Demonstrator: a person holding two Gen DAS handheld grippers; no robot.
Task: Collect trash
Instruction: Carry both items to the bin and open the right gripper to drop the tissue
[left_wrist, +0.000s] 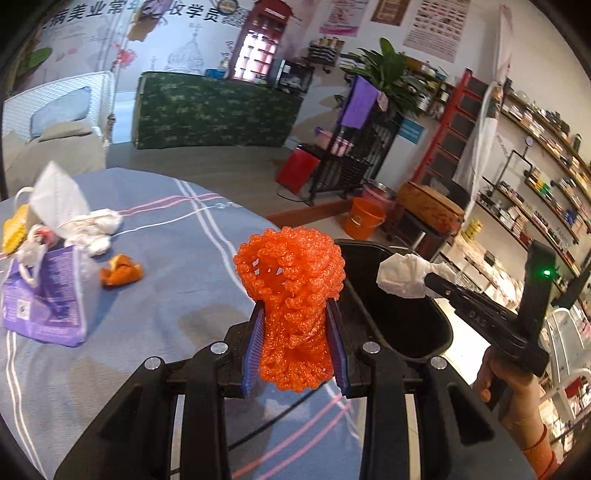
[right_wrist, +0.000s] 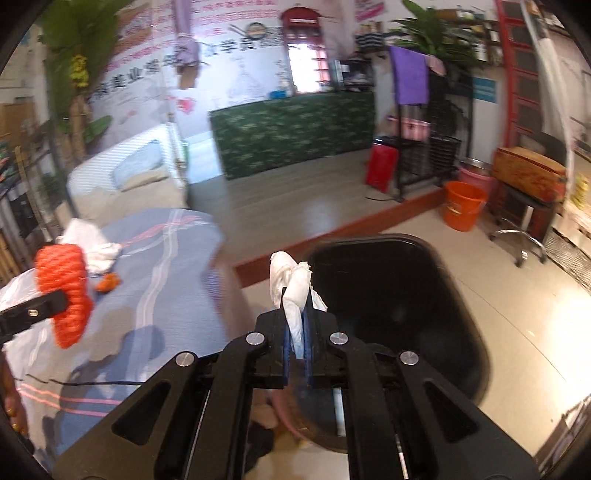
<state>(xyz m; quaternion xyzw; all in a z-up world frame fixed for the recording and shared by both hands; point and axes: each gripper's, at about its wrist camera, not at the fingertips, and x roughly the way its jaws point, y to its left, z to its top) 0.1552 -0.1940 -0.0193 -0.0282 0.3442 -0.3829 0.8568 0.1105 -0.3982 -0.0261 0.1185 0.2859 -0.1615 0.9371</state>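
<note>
My left gripper (left_wrist: 295, 314) is shut on an orange foam net (left_wrist: 291, 295) and holds it above the table's right edge, beside a black trash bin (left_wrist: 406, 325). My right gripper (right_wrist: 298, 295) is shut on a crumpled white tissue (right_wrist: 291, 280) and holds it over the near left rim of the bin (right_wrist: 399, 306). The tissue (left_wrist: 406, 275) also shows in the left wrist view, over the bin. The net (right_wrist: 64, 284) also shows at the left of the right wrist view.
On the blue striped tablecloth (left_wrist: 177, 258) lie a purple bag (left_wrist: 44, 306), an orange peel (left_wrist: 120, 273), white tissues (left_wrist: 96, 229), a white mask (left_wrist: 55, 195) and a yellow item (left_wrist: 14, 229). An orange bucket (right_wrist: 463, 206) stands on the floor beyond the bin.
</note>
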